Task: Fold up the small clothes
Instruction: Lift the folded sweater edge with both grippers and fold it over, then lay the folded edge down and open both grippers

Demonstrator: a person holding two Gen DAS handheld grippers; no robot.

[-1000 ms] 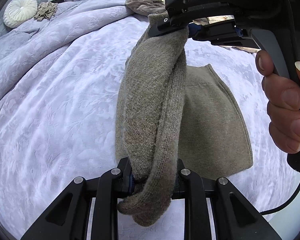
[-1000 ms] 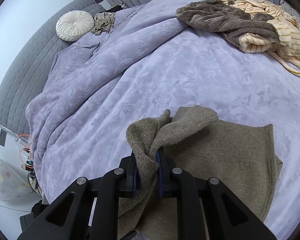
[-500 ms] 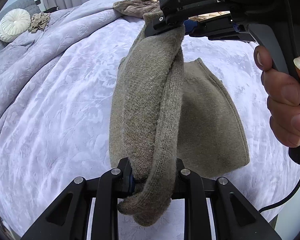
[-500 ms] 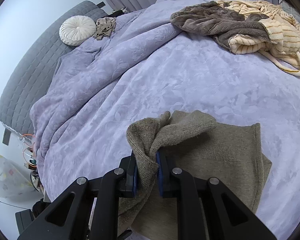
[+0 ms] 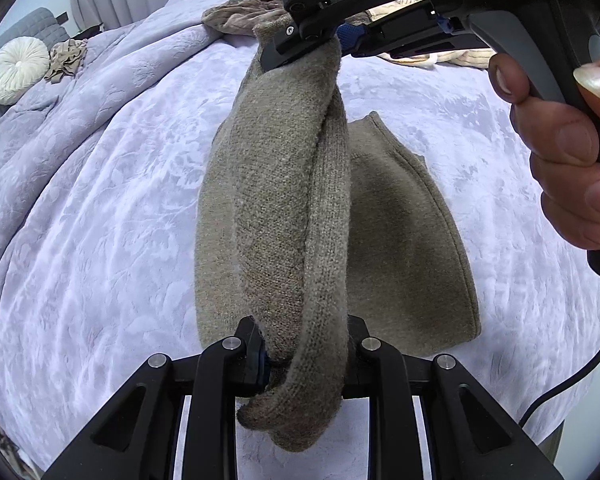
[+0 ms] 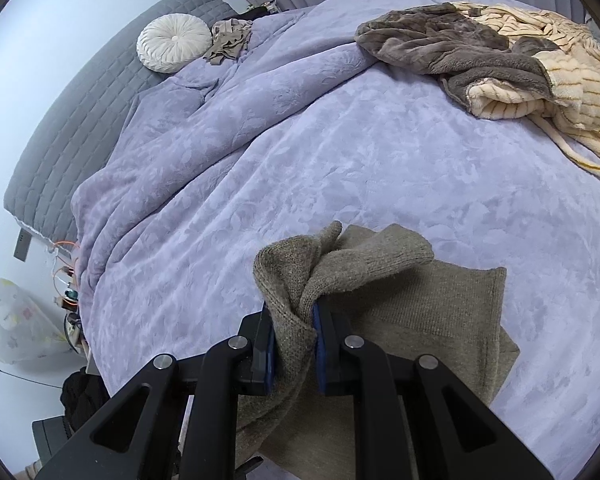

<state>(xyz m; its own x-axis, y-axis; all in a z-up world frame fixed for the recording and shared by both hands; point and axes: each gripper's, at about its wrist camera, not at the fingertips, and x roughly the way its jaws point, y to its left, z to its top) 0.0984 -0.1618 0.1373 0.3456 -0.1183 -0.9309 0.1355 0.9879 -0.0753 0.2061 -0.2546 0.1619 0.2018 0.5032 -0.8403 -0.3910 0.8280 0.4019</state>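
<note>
Two grippers are clamped on one olive-brown knitted garment point(image 5: 284, 184), each on a bunched end of its folded edge. The left gripper point(image 5: 306, 354) is closed on the near end of that edge, a loop of knit hanging out below its fingers. The right gripper point(image 5: 320, 38) is seen from the left wrist view at the far end of the same edge, closed on the fabric, with the person's hand point(image 5: 568, 152) wrapped around its handle. Between the two grips the edge is held up off the purple bedspread point(image 5: 80, 200) as a thick twisted roll. From the right wrist view the right gripper point(image 6: 294, 350) is seen pinching a bunch of knit between its blue pads point(image 6: 320, 344), the fabric folding over above the fingertips. The rest of the garment point(image 6: 420, 340) lies flat on the bedspread point(image 6: 340, 160) beneath and beside the lifted edge, with a ribbed band along one side. Far from the garment, near the head of the bedspread, a round white cushion point(image 6: 174, 42) is set against a grey quilted headboard point(image 6: 80, 120), with a small crumpled beige cloth point(image 6: 228, 38) just beside the cushion. At the far side of the bedspread a heap of brown and cream striped fleece clothes point(image 6: 500, 64) is piled, well apart from the garment.
</note>
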